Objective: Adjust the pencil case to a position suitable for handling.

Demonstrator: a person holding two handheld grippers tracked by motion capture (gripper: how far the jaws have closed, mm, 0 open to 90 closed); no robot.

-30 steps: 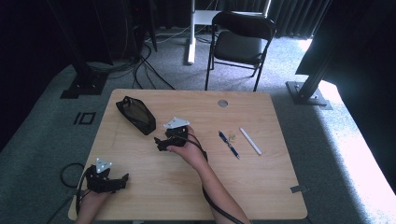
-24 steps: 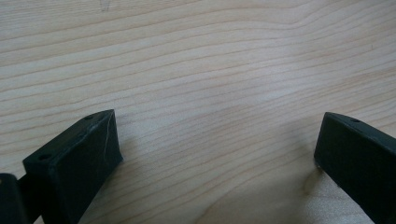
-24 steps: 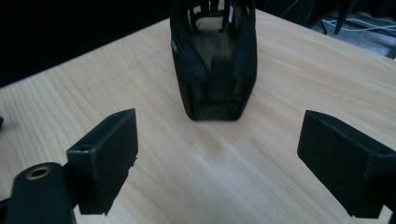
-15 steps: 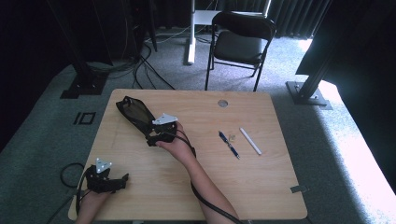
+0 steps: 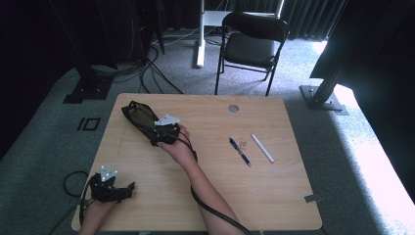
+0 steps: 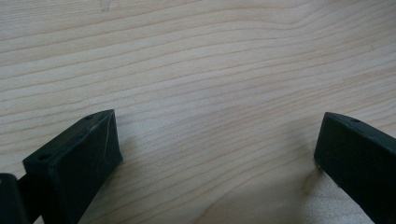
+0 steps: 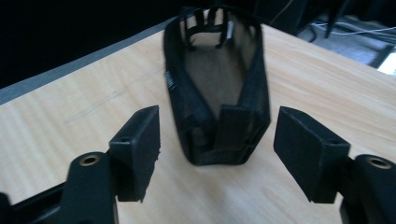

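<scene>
Right gripper view: the right gripper (image 7: 217, 140) gapes around a black mesh pouch's (image 7: 219, 88) narrow end; the left gripper (image 6: 217, 154) gapes over grainy wood.

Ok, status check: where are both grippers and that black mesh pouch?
Right gripper open, jaws either side of the mesh pouch, not yet closed. Left gripper open, low over bare table. Two pens off to the side, nothing blocking.
</scene>
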